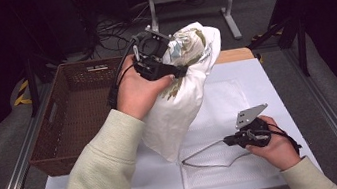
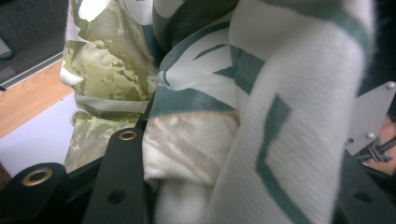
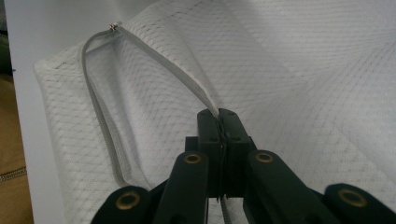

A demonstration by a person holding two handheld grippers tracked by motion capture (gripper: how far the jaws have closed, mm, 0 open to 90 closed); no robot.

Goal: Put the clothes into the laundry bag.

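- While the left gripper (image 1: 165, 67) is hanging over the far middle of the white table (image 1: 159, 182), its jaws are clamping a bunched white garment with green and olive print (image 1: 183, 87); in the left gripper view the cloth (image 2: 261, 116) is packed between the black jaws.
- That garment is drooping from the gripper in a long bundle, its lower end reaching toward the near middle of the table, just left of the mesh laundry bag (image 1: 231, 158).
- At the near right, the right gripper (image 1: 227, 141) is lying low over the table, its jaws pinched tight on the grey zipper edge of the mesh bag (image 3: 154, 107).
- In the right gripper view the zipper (image 3: 100, 121) is gaping in a loop, with the bag mouth standing open to the left of the jaws.
- Lying flat on the table, the bag is spreading from the near right toward the far right.
- To the left of the table, a brown wicker basket (image 1: 58, 116) is sitting alongside the table's left edge, well apart from the bag.
- Cream sleeves are covering both forearms, which are coming in from the near edge.
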